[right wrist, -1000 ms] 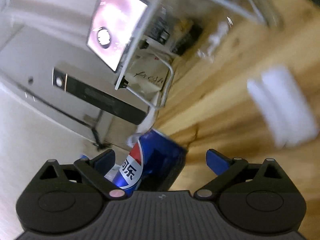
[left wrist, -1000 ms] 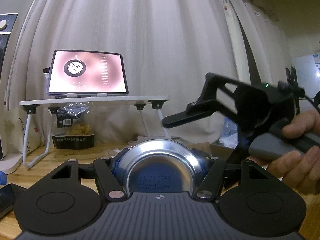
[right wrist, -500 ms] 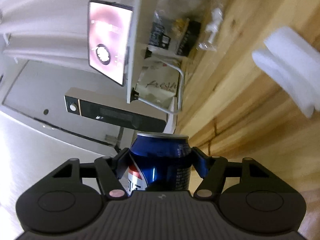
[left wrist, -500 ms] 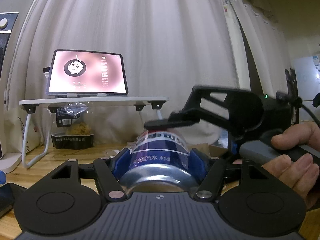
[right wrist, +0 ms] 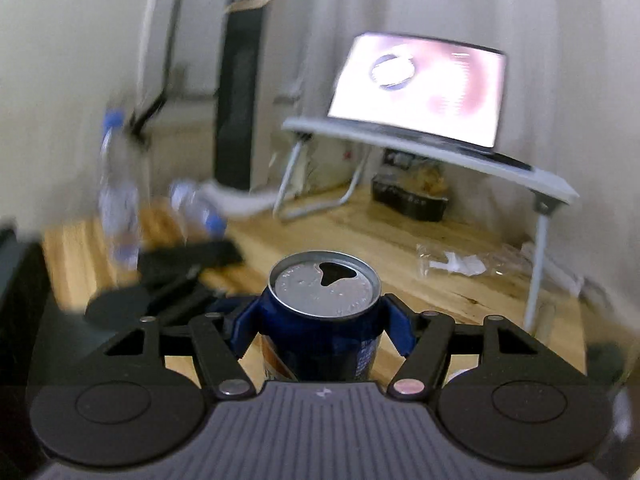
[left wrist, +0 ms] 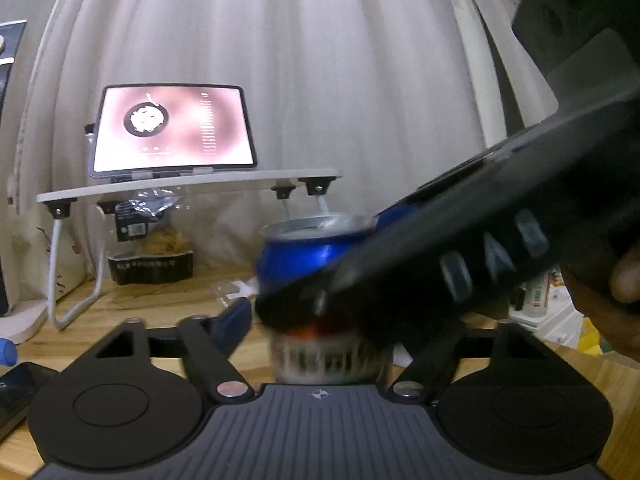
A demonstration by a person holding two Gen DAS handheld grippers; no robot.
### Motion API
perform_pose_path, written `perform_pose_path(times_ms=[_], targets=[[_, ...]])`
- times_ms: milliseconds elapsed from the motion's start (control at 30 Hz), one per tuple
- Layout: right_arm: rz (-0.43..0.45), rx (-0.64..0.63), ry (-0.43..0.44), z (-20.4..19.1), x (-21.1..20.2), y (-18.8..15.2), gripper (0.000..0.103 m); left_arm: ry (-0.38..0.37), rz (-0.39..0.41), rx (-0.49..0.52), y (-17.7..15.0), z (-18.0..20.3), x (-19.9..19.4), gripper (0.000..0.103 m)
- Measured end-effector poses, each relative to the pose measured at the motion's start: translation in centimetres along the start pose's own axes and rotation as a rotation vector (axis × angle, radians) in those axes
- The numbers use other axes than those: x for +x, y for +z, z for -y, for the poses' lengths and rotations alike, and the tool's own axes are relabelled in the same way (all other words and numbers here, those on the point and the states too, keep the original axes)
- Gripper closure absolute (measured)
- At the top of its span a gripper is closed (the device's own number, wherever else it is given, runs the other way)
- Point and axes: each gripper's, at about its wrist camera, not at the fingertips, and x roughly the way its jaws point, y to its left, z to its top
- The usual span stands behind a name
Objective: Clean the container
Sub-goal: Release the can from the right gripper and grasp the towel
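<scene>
One can (right wrist: 324, 312) upright in right tool (right wrist: 322, 330), two bottles (right wrist: 120, 200) behind

The right gripper (right wrist: 322, 326) has its blue pads (right wrist: 244, 326) pressed against both sides of an upright can (right wrist: 320, 320). In the left wrist view it crosses the right of the frame as a dark blurred bar, a hand (left wrist: 604, 300) behind it. The left gripper (left wrist: 316, 316) is partly hidden behind it.
</scene>
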Motion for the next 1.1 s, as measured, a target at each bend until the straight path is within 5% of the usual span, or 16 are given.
perform_pose_path(times_ms=[233,400,500,567,633,800,867,900,933,1100], targets=[[-0.007,-0.023,-0.014,-1.5,-0.3,-0.6,0.036,0.002,-0.019,-0.012,0.0,-0.3,0.3,0.037],[0.089,0.139,0.095,1.7,-2.0,-0.8,0.008,0.034,-0.067,-0.064,0.0,-1.1,1.1,0.037],[0.194,0.3,-0.047,6.1,-3.1,-2.0,0.009,0.033,-0.063,-0.046,0.0,-0.9,1.1,0.036],[0.124,0.343,-0.23,8.6,-1.8,-3.2,0.026,0.034,-0.061,-0.034,0.0,-0.7,1.0,0.036],[-0.061,0.344,-0.355,10.9,1.4,-4.9,0.042,0.033,-0.065,-0.035,0.0,-0.7,1.1,0.036],[-0.199,0.374,-0.287,11.9,5.3,-8.0,0.047,0.032,-0.079,-0.052,0.0,-1.0,1.3,0.036],[-0.22,0.369,-0.27,11.5,6.1,-8.4,0.06,0.033,-0.079,-0.053,0.0,-1.0,1.2,0.036],[-0.216,0.363,-0.271,11.4,6.3,-8.4,0.066,0.032,-0.08,-0.052,0.0,-1.0,1.2,0.036],[-0.207,0.359,-0.269,11.3,6.2,-8.3,0.088,0.032,-0.081,-0.05,-0.1,-0.9,1.2,0.036],[-0.077,0.386,-0.179,10.7,3.5,-6.2,0.09,0.027,-0.094,-0.05,-0.1,-0.9,1.4,0.036]])
